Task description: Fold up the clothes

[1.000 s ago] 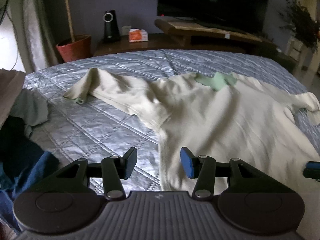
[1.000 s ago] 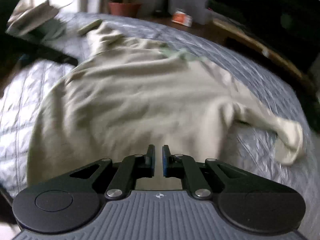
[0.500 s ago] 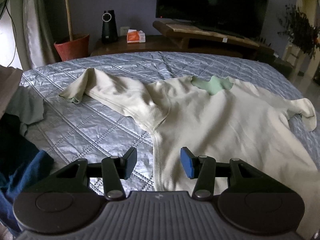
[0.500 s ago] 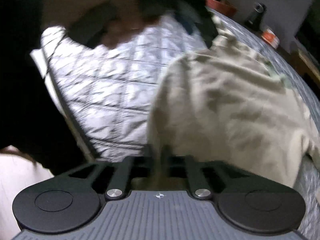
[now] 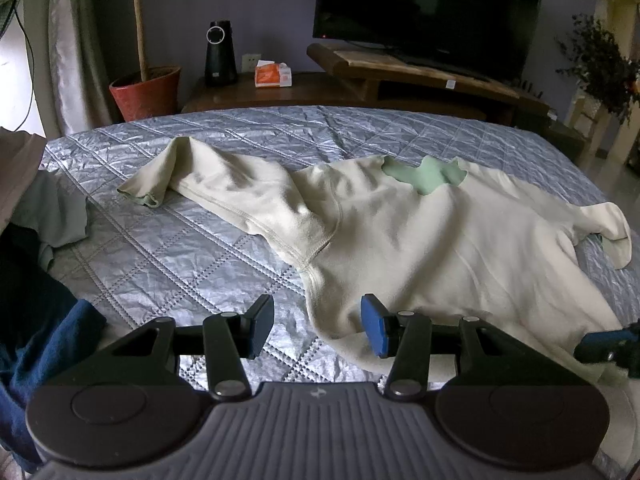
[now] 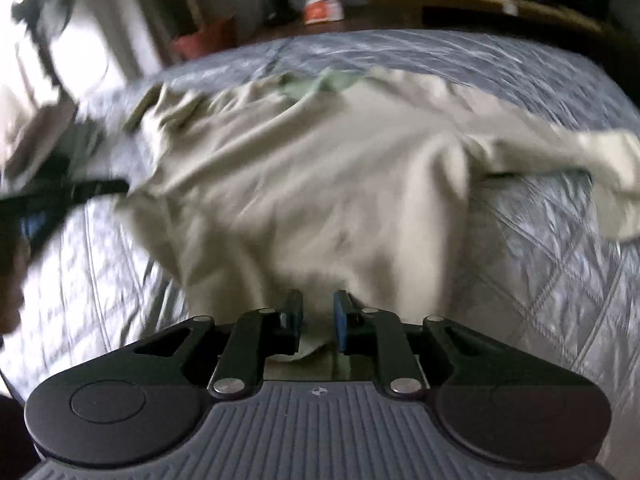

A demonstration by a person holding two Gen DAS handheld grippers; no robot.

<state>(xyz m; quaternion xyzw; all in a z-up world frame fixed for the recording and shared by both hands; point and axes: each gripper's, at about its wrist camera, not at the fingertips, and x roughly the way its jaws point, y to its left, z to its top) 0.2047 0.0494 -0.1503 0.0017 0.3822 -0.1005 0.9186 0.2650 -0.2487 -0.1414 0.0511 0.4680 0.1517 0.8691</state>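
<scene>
One garment: a cream sweatshirt [image 5: 420, 240] lies spread front-down across the bed, taking up the middle and right of the quilt.
Bed: a silver-grey quilted cover [image 5: 160, 264] with diamond stitching; every place below is given relative to the sweatshirt.
Neck: a pale green lining [image 5: 428, 174] shows at the sweatshirt's far edge, toward the television.
Left sleeve: stretched out from the sweatshirt's body toward the plant pot, its cuff [image 5: 144, 196] flat on the quilt.
Right sleeve: bunched and curled beside the body's right edge [image 5: 612, 232].
Left gripper [image 5: 318, 330]: poised over the sweatshirt's near left hem, jaws well apart with nothing between them; the right pad sits above cloth, the left above bare quilt.
Right gripper [image 6: 318, 320]: at the sweatshirt's near hem, jaws opening, a fold of hem lying in the narrow gap; the view is blurred, and the pads do not appear to press the cloth.
Other clothes: a dark blue and grey-green pile [image 5: 44, 280] well to the left of the sweatshirt.
Beyond the sweatshirt: a red plant pot [image 5: 146, 94], a black speaker [image 5: 219, 54], an orange tissue box [image 5: 274, 74] and a television [image 5: 428, 12].
</scene>
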